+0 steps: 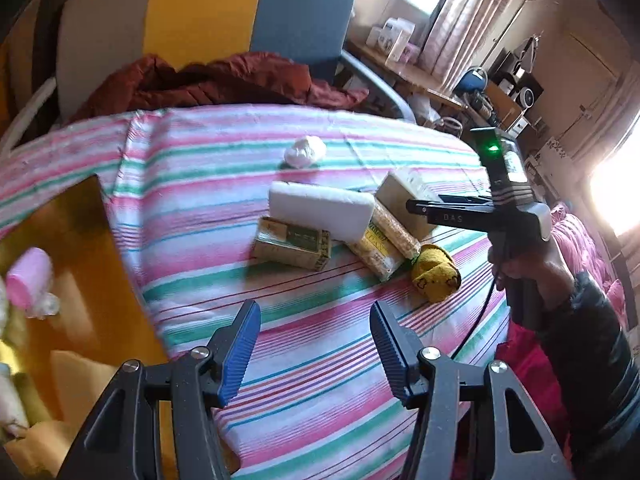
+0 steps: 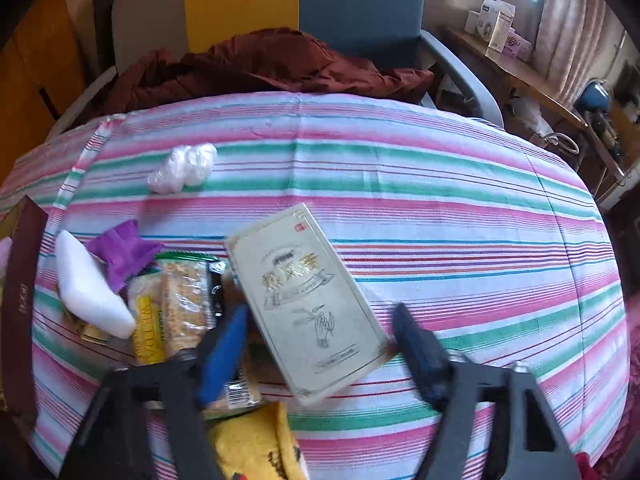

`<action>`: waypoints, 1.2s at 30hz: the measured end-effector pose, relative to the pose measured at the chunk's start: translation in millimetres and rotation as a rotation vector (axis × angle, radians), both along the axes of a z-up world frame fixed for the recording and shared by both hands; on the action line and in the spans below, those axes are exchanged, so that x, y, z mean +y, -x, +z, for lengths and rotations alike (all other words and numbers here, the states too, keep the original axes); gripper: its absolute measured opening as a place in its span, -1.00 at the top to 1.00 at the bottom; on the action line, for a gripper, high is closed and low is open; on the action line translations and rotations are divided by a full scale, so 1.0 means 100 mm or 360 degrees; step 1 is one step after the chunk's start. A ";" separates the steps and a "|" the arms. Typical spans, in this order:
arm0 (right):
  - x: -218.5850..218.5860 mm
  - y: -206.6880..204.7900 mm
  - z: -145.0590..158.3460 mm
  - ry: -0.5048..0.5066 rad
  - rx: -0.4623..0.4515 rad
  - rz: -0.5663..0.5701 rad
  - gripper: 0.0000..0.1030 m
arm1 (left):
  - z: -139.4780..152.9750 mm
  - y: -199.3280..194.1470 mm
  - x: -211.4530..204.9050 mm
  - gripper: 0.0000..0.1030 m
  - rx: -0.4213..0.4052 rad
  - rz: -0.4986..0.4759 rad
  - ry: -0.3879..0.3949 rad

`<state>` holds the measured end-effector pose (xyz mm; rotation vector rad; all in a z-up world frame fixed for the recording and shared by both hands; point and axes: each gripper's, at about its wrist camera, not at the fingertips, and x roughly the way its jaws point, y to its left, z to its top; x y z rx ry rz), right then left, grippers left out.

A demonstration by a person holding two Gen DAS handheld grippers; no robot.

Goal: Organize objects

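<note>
Hovering over striped cloth (image 1: 320,360), left gripper (image 1: 316,344) angled down with blue pads (image 1: 240,354) well apart, nothing between them. Ahead on the cloth: small green-and-cream carton (image 1: 292,246), white foam block (image 1: 322,210) leaning over it, yellow snack packet (image 1: 384,248) just beside, yellow sock (image 1: 436,276) to the right of the packet, white crumpled wad (image 1: 305,151) farther back, apart from the cluster. Brown box (image 1: 72,248) at left edge, holding a pink bottle (image 1: 29,278).

Seen from the left wrist view: right gripper (image 1: 416,206) held by a hand (image 1: 532,268) in dark sleeve, tips near the cream box.

From the right wrist view: right gripper (image 2: 320,340) blurred, straddling cream printed box (image 2: 308,300); box tilted, lying between the jaws. Contact of pads on box: cannot tell, visible gap on the right side. Purple wrapper (image 2: 120,252) tucked against the foam block. Dark red garment (image 2: 260,68) bunched beyond the cloth, before a blue chair (image 2: 360,0).
</note>
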<state>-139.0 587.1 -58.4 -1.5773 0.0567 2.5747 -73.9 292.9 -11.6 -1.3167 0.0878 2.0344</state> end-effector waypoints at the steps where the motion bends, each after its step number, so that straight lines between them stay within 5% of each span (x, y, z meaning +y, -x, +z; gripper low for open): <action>1: 0.01 -0.01 -0.01 0.0006 0.0004 -0.0001 -0.07 | -0.05 0.03 0.05 -0.12 -0.0009 0.0013 0.0025; 3: 0.03 -0.05 -0.01 0.0008 0.0012 -0.0017 -0.01 | -0.15 0.11 0.16 -0.14 -0.0002 0.0035 0.0093; 9: 0.12 -0.22 0.01 0.0048 0.0070 -0.0061 -0.01 | -0.39 0.30 0.47 -0.61 0.0051 -0.0026 0.0258; 18: 0.16 -0.23 -0.01 0.0104 0.0116 -0.0042 -0.01 | -0.65 0.50 0.79 -0.65 0.0131 -0.0077 0.0435; 27: 0.13 -0.20 -0.03 0.0079 0.0135 -0.0016 0.00 | -0.75 0.57 0.87 -0.42 0.0138 -0.0052 0.0426; 36: 0.12 -0.27 0.20 0.0100 0.0248 -0.0027 0.00 | -0.28 0.22 0.53 -0.42 0.0227 -0.0016 0.0218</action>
